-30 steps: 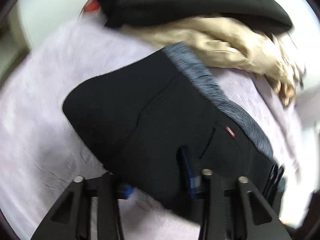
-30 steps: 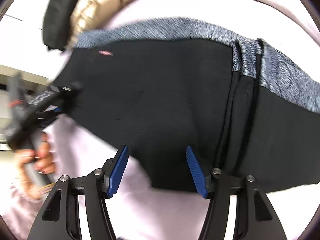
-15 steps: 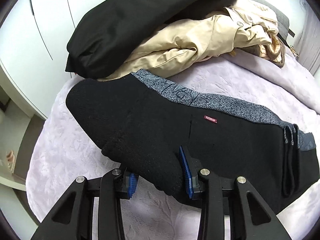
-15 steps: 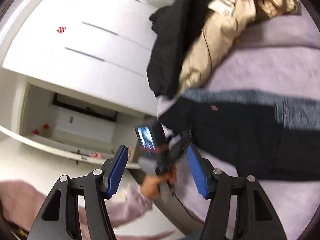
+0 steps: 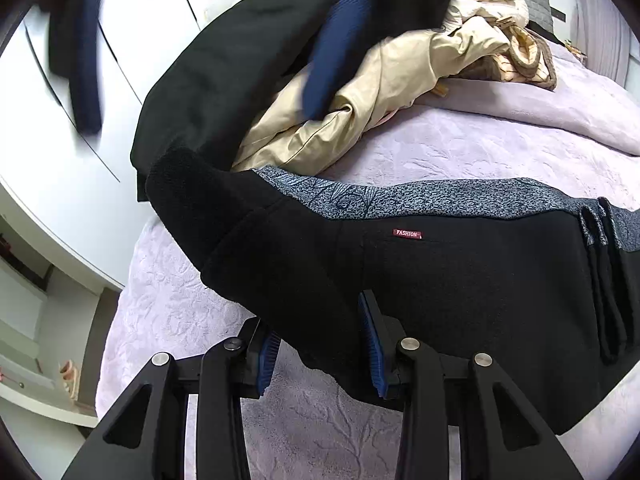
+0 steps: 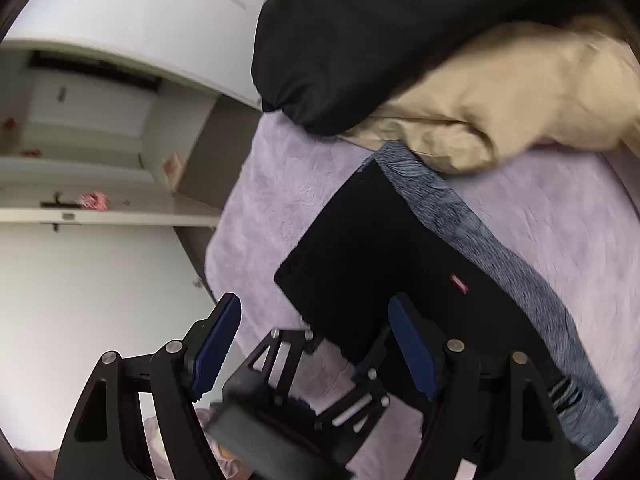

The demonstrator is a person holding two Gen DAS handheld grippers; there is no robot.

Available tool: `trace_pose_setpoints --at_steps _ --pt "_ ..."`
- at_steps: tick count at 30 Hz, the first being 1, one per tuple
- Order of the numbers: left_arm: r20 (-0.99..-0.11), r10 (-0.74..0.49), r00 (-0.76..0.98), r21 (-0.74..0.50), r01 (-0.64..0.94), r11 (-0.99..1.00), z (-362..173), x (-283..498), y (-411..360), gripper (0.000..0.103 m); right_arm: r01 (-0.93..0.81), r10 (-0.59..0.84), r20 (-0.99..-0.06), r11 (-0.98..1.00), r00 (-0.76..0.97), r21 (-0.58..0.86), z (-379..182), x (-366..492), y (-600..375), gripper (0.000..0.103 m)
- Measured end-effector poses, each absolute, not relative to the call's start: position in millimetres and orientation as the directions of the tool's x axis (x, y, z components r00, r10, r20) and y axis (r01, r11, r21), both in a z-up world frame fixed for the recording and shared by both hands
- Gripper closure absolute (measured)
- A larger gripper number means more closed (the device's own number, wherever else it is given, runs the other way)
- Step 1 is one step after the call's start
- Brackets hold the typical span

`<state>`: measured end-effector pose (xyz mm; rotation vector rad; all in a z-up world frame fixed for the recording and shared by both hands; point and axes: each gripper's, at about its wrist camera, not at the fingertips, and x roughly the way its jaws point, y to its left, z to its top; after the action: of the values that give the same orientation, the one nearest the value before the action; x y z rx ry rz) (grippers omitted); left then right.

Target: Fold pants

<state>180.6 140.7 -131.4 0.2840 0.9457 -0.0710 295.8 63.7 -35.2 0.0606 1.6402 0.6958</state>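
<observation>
The black pants with a grey patterned side stripe (image 5: 460,272) lay folded on the lilac textured bedspread (image 5: 460,148), just in front of a heaped black garment (image 5: 224,60) and a beige padded jacket (image 5: 384,92). The left gripper (image 5: 320,350) had its blue-padded jaws apart astride the pants' near edge. The right gripper (image 6: 316,354) hung above, jaws spread and holding nothing.

Pants: black fleece pants with grey patterned side band (image 5: 440,264) lie on the lilac plush bed cover (image 5: 480,148).
Behind: beige padded jacket (image 5: 372,92), with black coat (image 5: 224,68) on it.
Front: left claw (image 5: 320,348) at the pants' near edge.
Left: white wardrobe (image 6: 100,20).
</observation>
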Motion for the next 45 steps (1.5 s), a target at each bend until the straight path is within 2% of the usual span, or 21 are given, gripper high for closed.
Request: trace_pose_setpoints --at_steps 6,7,8,10,15,18,25,36,41,45 --pt "-0.805 0.066 0.589 0.209 0.178 0.961 -133 181 142 0.064 -0.424 0.231 -0.911 0.827 -0.341 0.369 -93 310 110 0.025" --pt "-0.808 0.064 0.586 0.206 0.179 0.962 -133 182 142 0.064 -0.428 0.21 -0.915 0.832 -0.345 0.352 -99 311 111 0.044" --pt "-0.814 0.059 0.578 0.197 0.179 0.964 -133 183 143 0.064 -0.426 0.2 -0.919 0.839 -0.341 0.34 -102 312 109 0.073" --pt "-0.822 0.031 0.568 0.162 0.18 0.97 -129 183 144 0.064 -0.406 0.22 -0.927 0.85 -0.304 0.335 -95 316 99 0.085" --pt "-0.792 -0.014 0.61 0.164 0.235 0.958 -103 173 126 0.064 -0.357 0.397 -0.888 0.814 -0.231 0.458 -63 313 53 0.085" --pt "-0.773 -0.051 0.633 0.158 0.269 0.95 -81 165 109 0.064 -0.284 0.529 -0.833 0.783 -0.162 0.553 -38 301 6 0.085" --pt "-0.732 -0.158 0.663 0.149 0.382 0.912 -34 142 58 0.064 -0.177 0.718 -0.695 0.688 0.025 0.704 4 259 -101 0.085" --pt "-0.736 -0.299 0.607 0.167 0.592 0.789 1 101 -53 0.064 -0.039 0.796 -0.506 0.548 0.331 0.836 17 160 -271 0.085" --pt "-0.766 -0.334 0.548 0.185 0.687 0.702 -9 73 -109 0.064 0.022 0.782 -0.443 0.483 0.438 0.875 3 110 -342 0.085" --pt "-0.809 -0.342 0.478 0.162 0.741 0.652 -31 53 -150 0.064 0.103 0.752 -0.433 0.444 0.497 0.89 -27 70 -390 0.085"
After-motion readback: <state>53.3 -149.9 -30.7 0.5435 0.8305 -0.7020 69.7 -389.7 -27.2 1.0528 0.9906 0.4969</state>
